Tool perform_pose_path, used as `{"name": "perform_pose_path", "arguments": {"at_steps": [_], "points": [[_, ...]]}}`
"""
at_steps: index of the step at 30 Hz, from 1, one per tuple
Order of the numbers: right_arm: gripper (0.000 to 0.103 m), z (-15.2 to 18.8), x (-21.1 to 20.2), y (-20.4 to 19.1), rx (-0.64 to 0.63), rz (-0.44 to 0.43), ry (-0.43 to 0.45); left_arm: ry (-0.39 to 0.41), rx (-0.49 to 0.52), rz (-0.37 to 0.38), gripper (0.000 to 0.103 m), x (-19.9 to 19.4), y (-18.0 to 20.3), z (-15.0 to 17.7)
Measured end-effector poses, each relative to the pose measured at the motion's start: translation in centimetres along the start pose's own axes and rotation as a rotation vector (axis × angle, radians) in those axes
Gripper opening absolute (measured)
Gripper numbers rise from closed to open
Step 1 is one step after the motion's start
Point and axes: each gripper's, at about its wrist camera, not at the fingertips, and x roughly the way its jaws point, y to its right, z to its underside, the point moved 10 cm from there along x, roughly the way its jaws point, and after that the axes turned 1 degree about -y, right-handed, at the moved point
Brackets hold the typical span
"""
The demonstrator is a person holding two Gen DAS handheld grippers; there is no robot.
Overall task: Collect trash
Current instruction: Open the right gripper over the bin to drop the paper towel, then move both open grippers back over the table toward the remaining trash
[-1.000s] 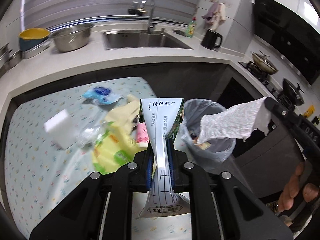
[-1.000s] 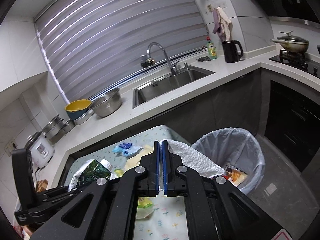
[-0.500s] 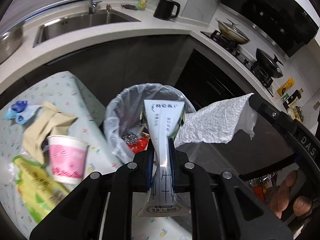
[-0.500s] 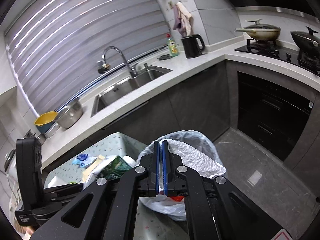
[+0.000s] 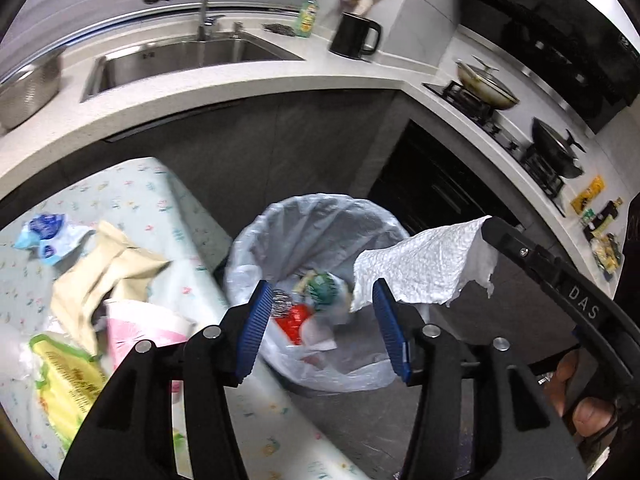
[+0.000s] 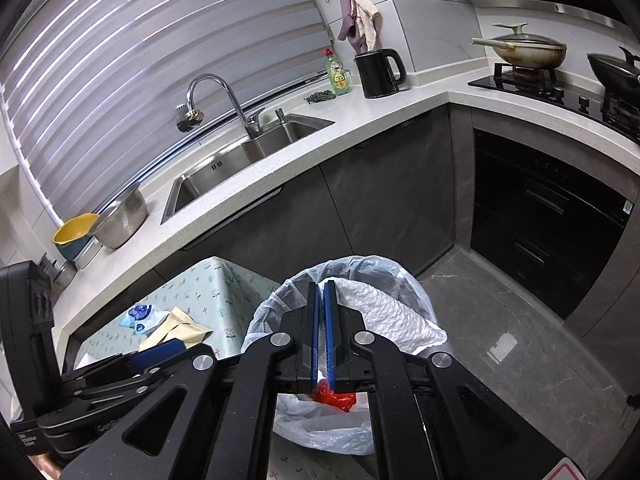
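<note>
Left side of the left wrist view: the desk (image 5: 132,184), covered in a floral cloth, carries a blue-and-white wrapper (image 5: 46,232), a crumpled beige paper bag (image 5: 100,268), a pink paper cup (image 5: 140,330) on its side, and a yellow-green plastic packet (image 5: 66,380). The cup lies just beside the bag; the packet sits nearer the camera.

Centre: the left tool (image 5: 320,324) hangs above the trash bin (image 5: 280,220), its blue pads spread wide with nothing between them. The bin, lined with a translucent bag, stands on the floor just beside the desk edge. Inside it lie a green-and-white carton (image 5: 320,284), a red item (image 5: 294,318) and other scraps too blurred to identify.

Right: the right tool (image 6: 320,332) has its pads pressed together on a white paper towel (image 5: 424,268). The towel extends from the pads over the bin rim, above the opening.

Background, in the right wrist view: a sink (image 6: 240,160) with a faucet (image 6: 216,96), a black kettle (image 6: 378,66), and a lidded pan (image 6: 524,50) on the stove.
</note>
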Motion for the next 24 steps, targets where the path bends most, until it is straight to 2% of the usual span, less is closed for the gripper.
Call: {"name": "perform_pose_path", "arguments": {"at_steps": [8, 15, 18, 24], "points": [[0.010, -0.1, 2.0, -2.3, -0.021, -0.023, -0.033, 0.037, -0.067, -0.100, 0.054, -2.1, -4.4, 0.5], [0.030, -0.5, 0.9, -4.6, -0.046, -0.041, -0.005, 0.070, -0.099, -0.153, 0.055, -4.3, -7.3, 1.3], [0.038, -0.2, 0.1, -5.8, -0.073, -0.042, 0.005, 0.086, -0.115, -0.175, 0.062, -5.5, -8.4, 1.7], [0.044, 0.8, -1.3, -8.9, -0.119, -0.068, 0.004, 0.115, -0.150, -0.196, 0.062, -7.8, -10.2, 2.2]]}}
